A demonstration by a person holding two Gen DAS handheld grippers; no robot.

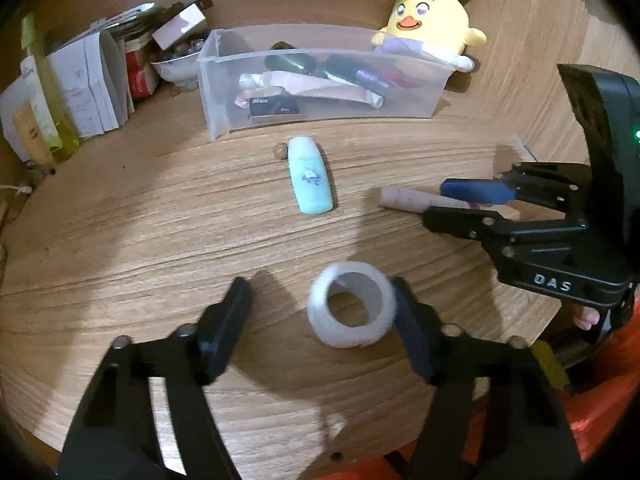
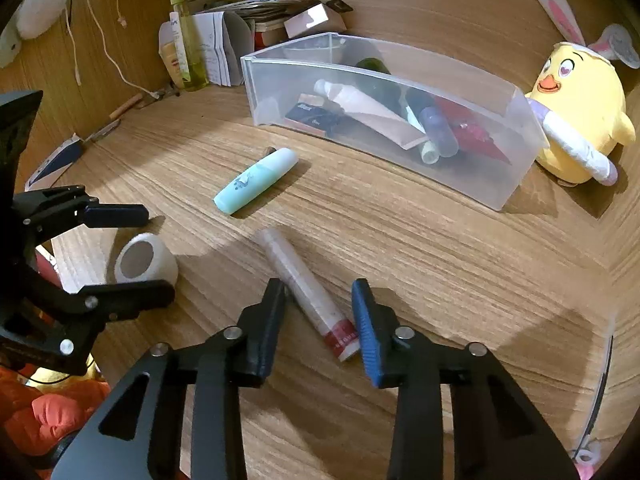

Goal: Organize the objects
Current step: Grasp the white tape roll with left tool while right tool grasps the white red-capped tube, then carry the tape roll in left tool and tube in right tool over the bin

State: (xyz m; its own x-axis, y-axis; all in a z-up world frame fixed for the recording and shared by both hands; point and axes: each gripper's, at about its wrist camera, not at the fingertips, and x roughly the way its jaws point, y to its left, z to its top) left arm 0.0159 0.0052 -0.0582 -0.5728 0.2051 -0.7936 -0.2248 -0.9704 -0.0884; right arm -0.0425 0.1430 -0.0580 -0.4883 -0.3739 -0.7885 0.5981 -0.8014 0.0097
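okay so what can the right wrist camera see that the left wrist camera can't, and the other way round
Only the right wrist view shows the white cord hanging at upper left and the red band on the tube between the right gripper fingers. Only the left wrist view shows the bowl of small items beside the bin, and looks down through the tape roll by the left gripper. Both show the clear bin, mint bottle and yellow plush chick.
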